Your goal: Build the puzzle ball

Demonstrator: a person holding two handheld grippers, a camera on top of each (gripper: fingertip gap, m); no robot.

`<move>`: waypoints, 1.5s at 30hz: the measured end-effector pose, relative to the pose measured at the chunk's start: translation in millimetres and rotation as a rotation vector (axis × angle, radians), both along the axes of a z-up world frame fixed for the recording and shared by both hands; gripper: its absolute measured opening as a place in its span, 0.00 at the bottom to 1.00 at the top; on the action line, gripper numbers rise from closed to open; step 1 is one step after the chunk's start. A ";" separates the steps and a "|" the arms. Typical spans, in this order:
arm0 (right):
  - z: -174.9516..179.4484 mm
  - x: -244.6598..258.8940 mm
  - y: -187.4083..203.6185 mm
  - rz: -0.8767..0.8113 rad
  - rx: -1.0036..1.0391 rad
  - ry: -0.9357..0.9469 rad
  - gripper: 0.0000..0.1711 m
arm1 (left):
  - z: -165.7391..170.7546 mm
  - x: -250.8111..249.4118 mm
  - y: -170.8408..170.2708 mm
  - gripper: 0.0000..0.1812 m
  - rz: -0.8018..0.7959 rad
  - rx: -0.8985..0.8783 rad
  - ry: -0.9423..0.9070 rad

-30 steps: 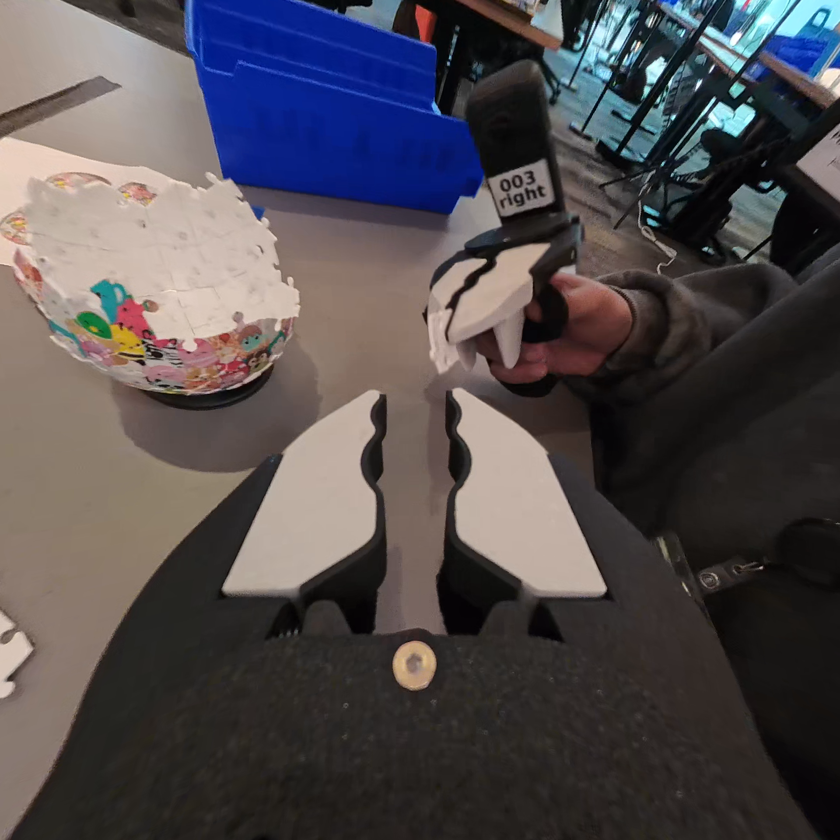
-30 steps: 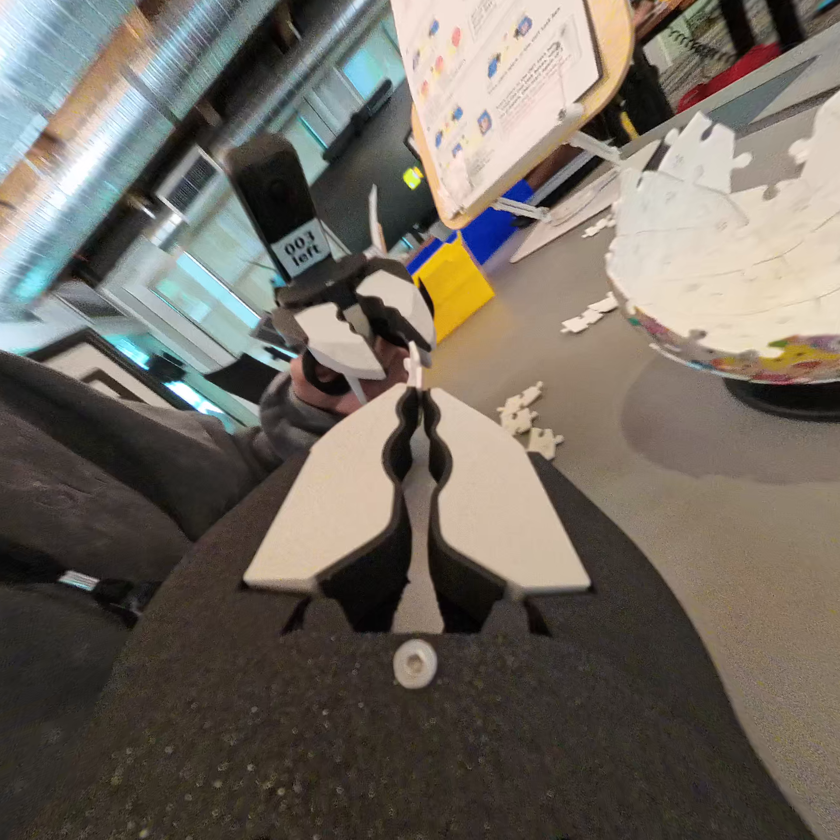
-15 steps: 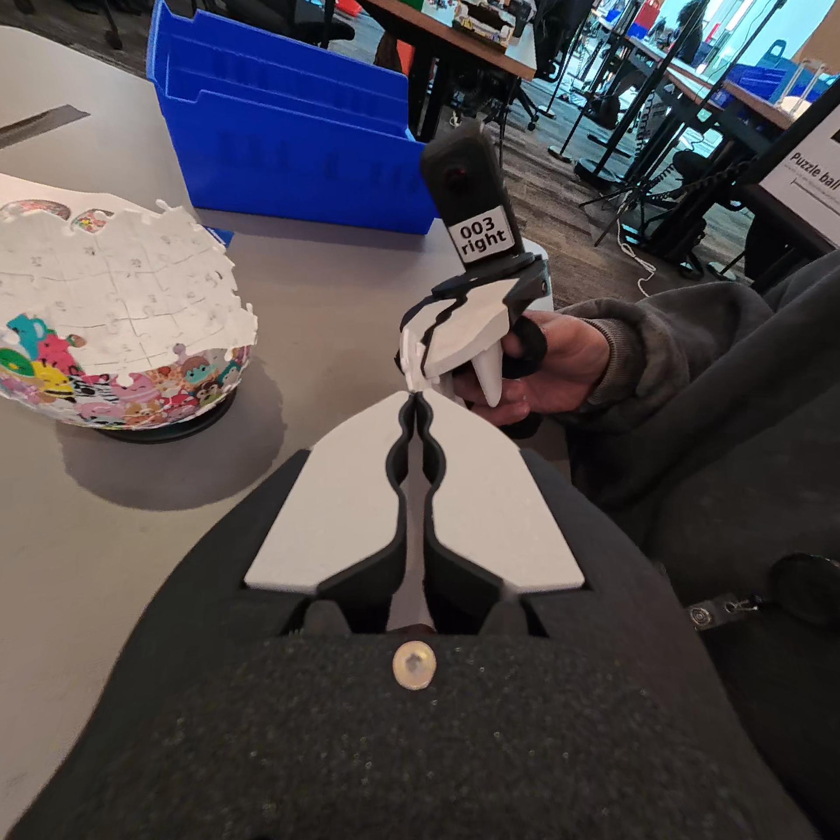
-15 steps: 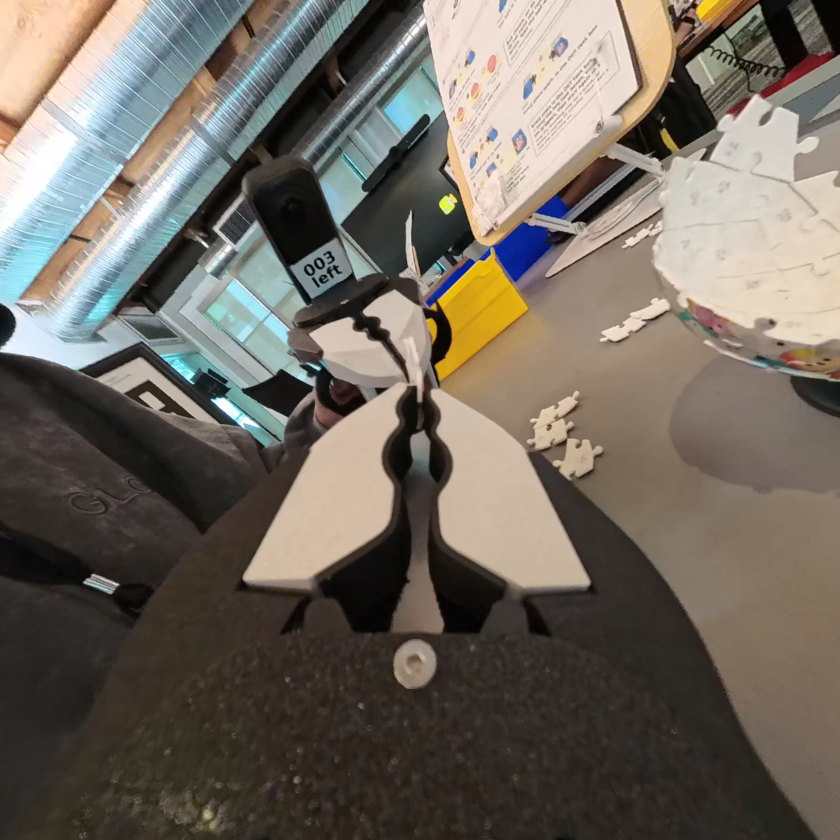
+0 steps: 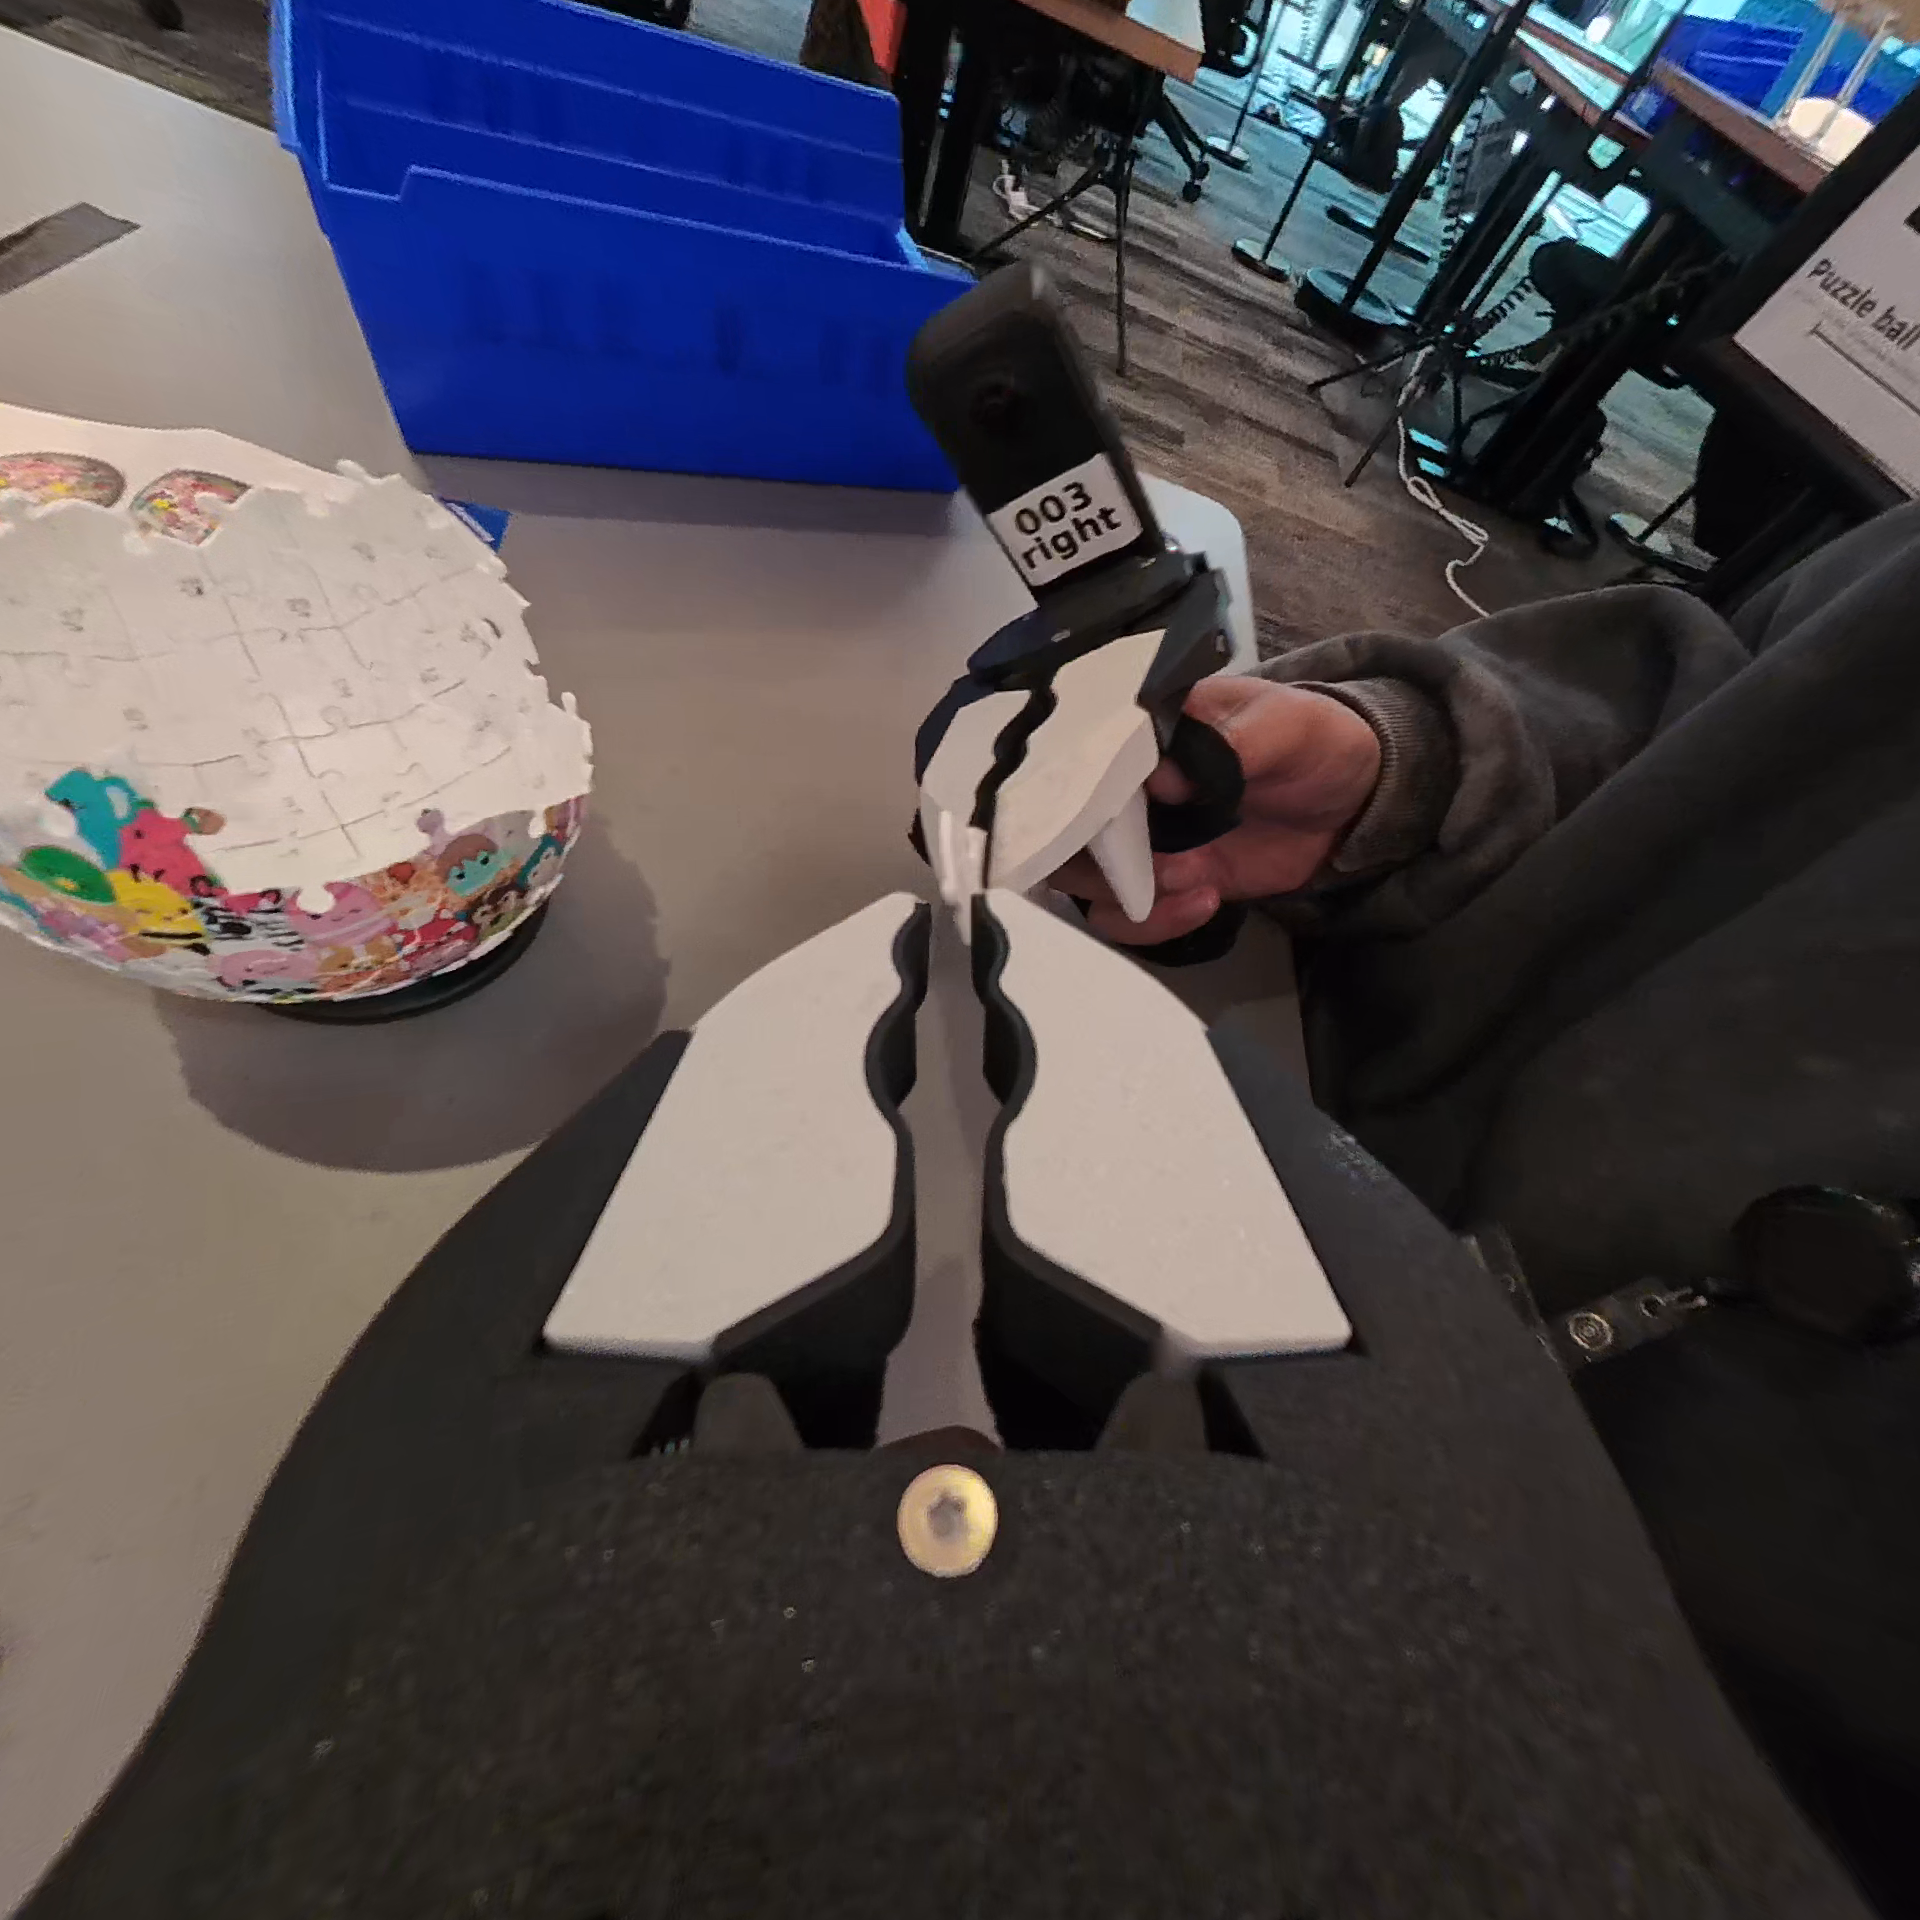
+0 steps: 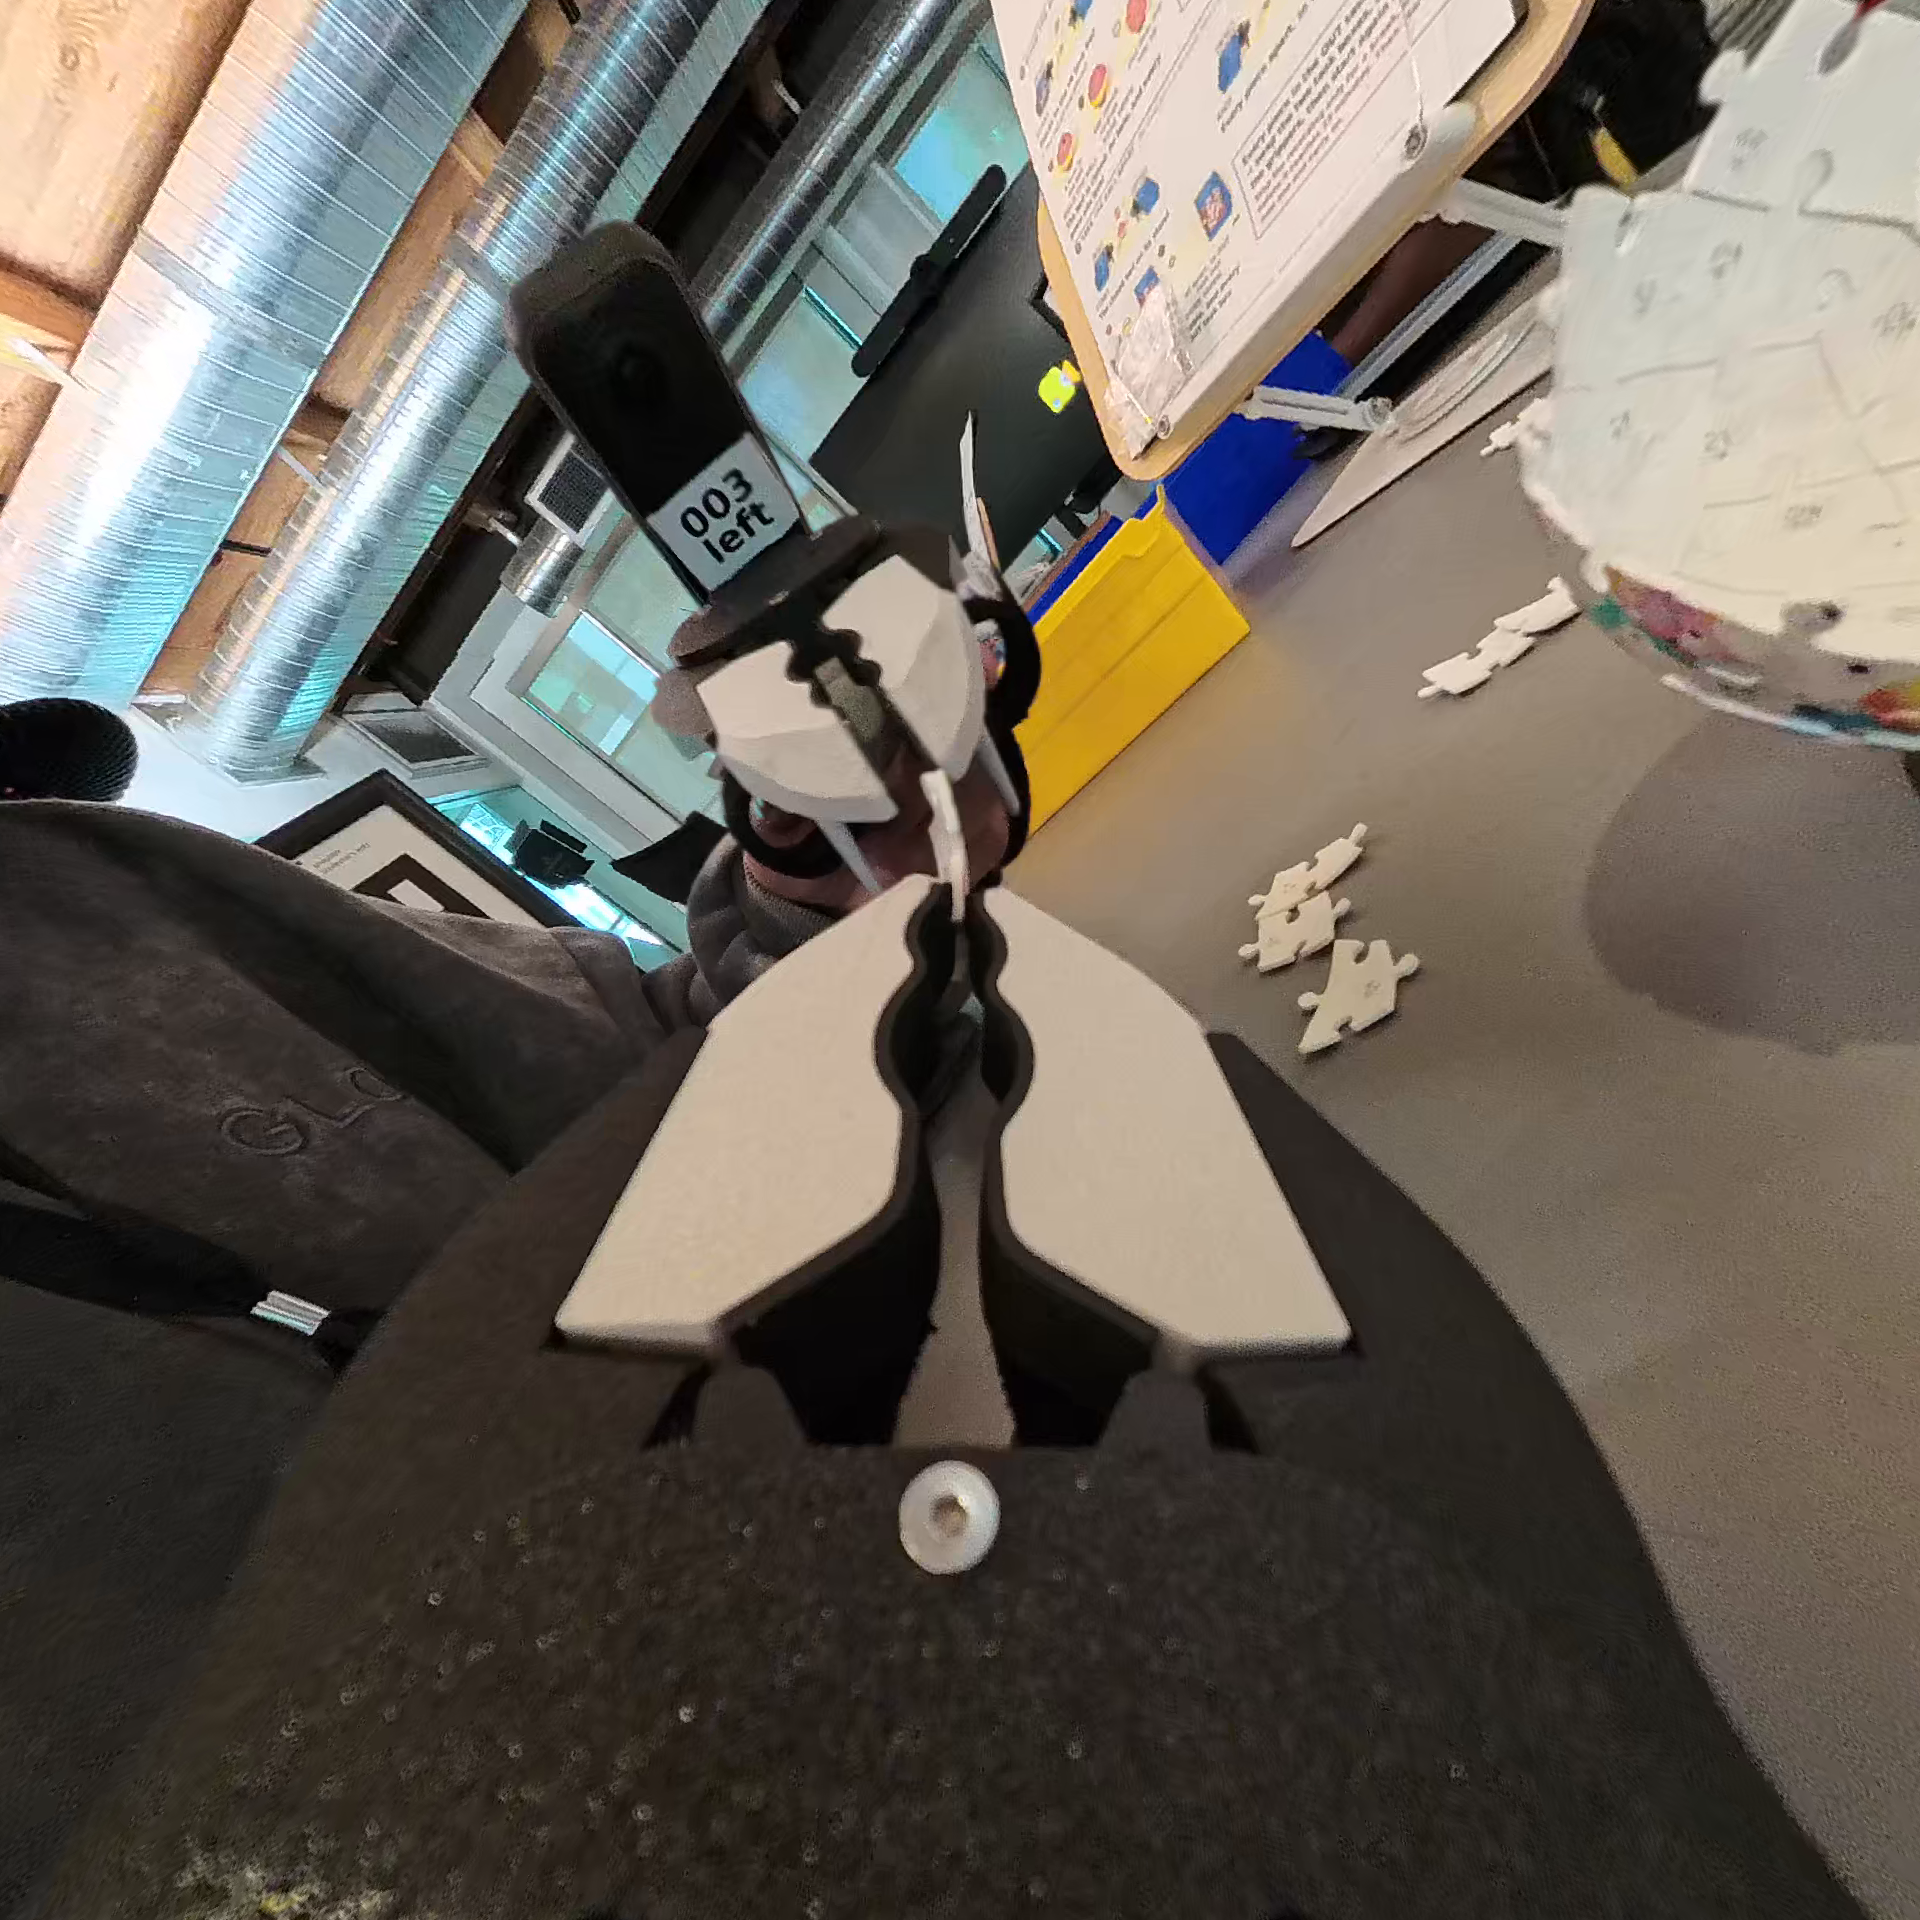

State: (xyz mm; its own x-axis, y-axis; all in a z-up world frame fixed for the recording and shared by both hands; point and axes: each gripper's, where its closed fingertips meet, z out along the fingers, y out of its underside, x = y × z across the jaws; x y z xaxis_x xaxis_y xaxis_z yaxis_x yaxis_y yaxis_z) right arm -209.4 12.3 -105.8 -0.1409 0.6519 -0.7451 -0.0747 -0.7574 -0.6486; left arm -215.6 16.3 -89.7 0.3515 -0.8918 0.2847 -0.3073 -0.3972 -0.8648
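Puzzle ball [image 5: 260, 748]: jagged-rimmed half-shell

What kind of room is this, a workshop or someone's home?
Probably a shared lab or workshop, not a home. Bare silver ventilation ducts run under the ceiling, black tripod stands crowd the floor between work tables, and stackable blue plastic bins share the grey table with a half-built puzzle ball.

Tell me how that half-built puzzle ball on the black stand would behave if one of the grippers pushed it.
The half-built puzzle ball is a thin open shell of interlocked pieces, so it probably feels light and a hard push could pop pieces loose. It only rests, round-bottomed, on a small black stand, so a sideways nudge would likely tip or roll it off. Its jagged rim looks the weakest place to press.
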 end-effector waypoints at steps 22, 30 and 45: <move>6.6 8.8 15.1 -0.100 0.094 -0.012 0.05 | -25.8 13.3 1.2 0.01 0.195 -0.168 -0.219; 5.5 8.7 16.3 -0.110 0.107 -0.014 0.05 | -12.3 6.7 5.8 0.01 0.269 -0.198 -0.406; -26.3 15.6 -4.4 0.085 0.426 -0.393 0.01 | -33.5 14.0 -15.7 0.11 -0.037 0.057 0.189</move>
